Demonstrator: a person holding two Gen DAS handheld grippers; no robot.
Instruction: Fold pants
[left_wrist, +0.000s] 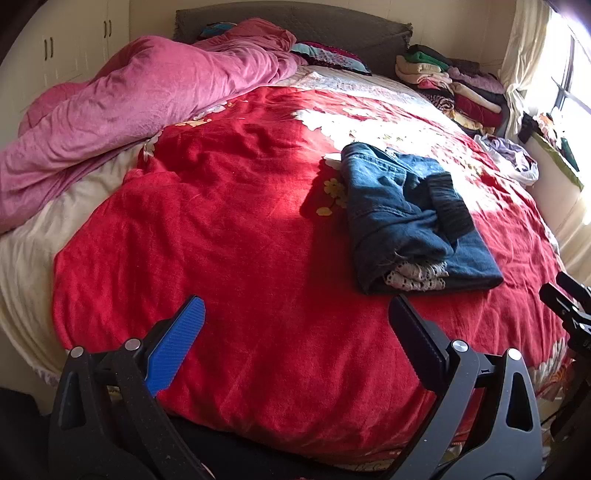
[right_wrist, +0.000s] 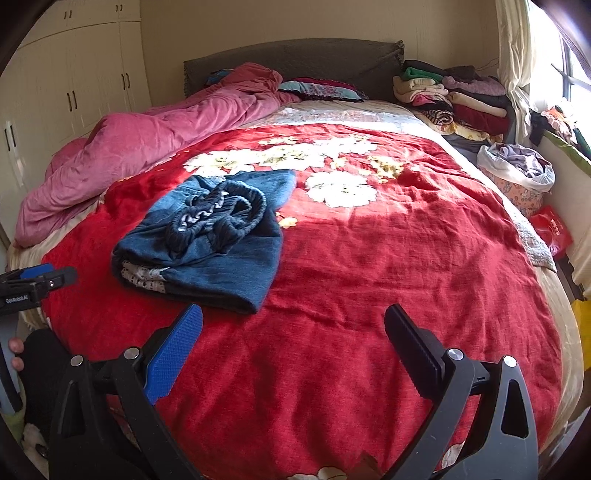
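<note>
Blue denim pants (left_wrist: 402, 218) lie folded into a compact bundle on the red blanket (left_wrist: 236, 236), with a dark elastic waistband on top and white lace lining showing at the near edge. In the right wrist view the pants (right_wrist: 210, 236) sit left of centre. My left gripper (left_wrist: 295, 317) hovers open above the blanket, just short of the bundle's near edge. My right gripper (right_wrist: 293, 325) is also open, with nothing between its fingers, to the right of the pants. The right gripper (left_wrist: 565, 299) shows at the left view's right edge, and the left gripper (right_wrist: 33, 284) at the right view's left edge.
A crumpled pink duvet (left_wrist: 122, 110) fills the bed's left side. Stacks of folded clothes (left_wrist: 447, 85) stand at the far right by the headboard. A basket of laundry (right_wrist: 517, 177) and a red bag (right_wrist: 550, 229) sit beside the bed near the window.
</note>
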